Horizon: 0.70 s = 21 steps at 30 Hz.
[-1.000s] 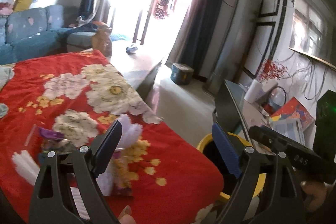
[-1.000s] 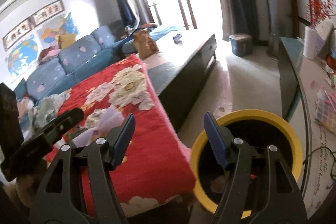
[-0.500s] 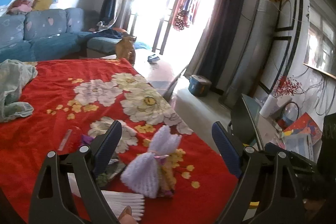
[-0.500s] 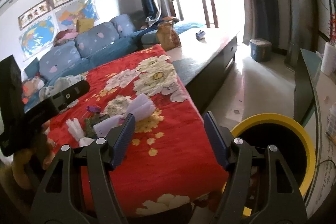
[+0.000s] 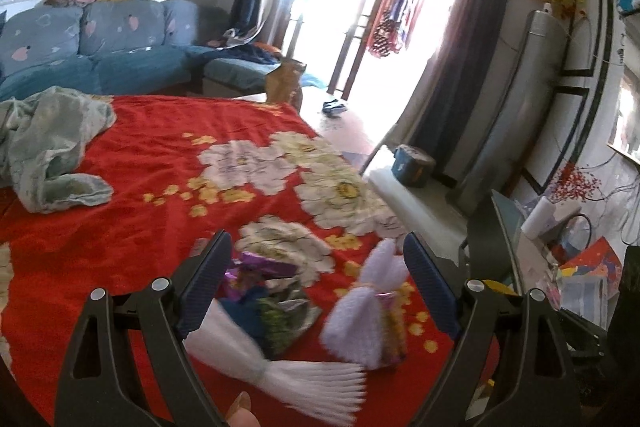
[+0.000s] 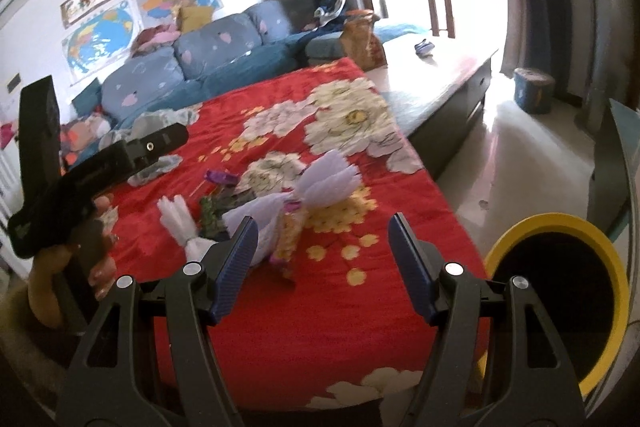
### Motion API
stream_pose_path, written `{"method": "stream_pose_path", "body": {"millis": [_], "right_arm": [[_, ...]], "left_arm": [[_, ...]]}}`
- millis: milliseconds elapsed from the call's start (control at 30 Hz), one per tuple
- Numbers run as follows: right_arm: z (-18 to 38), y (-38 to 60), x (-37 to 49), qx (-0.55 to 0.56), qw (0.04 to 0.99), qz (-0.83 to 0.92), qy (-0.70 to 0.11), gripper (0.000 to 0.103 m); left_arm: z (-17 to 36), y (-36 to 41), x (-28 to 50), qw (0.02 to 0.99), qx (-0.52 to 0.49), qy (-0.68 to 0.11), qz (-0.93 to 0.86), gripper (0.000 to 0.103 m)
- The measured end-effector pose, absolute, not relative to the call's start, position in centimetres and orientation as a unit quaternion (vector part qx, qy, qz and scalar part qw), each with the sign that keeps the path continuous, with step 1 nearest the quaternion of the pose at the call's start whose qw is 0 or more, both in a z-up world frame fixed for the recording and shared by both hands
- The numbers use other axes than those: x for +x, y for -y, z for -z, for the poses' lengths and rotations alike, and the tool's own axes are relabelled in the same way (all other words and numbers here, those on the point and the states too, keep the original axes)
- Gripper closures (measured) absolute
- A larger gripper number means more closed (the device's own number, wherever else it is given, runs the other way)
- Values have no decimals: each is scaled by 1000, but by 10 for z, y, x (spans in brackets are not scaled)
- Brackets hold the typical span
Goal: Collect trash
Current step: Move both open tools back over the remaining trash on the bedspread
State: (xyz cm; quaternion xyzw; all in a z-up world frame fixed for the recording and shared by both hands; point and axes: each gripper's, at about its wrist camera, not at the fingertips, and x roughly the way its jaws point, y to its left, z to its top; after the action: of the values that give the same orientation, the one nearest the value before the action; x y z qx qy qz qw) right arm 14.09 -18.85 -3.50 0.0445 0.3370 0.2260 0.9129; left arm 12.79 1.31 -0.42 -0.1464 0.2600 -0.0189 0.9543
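Both grippers, left (image 5: 316, 279) and right (image 6: 322, 261), gaping and empty over near red floral cloth (image 5: 160, 179); light, crushable white pleated paper wrappers (image 5: 276, 359), best pinched at tied waist.

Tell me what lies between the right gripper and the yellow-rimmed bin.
In the right wrist view, only bare red floral cloth and its edge separate the right gripper from the bin; no trash lies there.

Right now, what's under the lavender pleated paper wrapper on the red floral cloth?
A yellow-pink printed packet pokes out beneath the lavender pleated paper wrapper; the rest of the packet is covered. Below both, the red floral cloth.
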Motion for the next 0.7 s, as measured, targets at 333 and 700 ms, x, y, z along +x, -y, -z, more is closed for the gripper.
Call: {"method": "stream_pose_path", "body": {"millis": [333, 700], "right_arm": [[60, 150, 153, 20, 893, -253, -372, 44], [78, 131, 170, 14, 880, -260, -398, 55]], "left_arm": [[19, -60, 121, 946, -154, -286, -18, 18], [52, -82, 116, 920, -195, -339, -4, 23]]}}
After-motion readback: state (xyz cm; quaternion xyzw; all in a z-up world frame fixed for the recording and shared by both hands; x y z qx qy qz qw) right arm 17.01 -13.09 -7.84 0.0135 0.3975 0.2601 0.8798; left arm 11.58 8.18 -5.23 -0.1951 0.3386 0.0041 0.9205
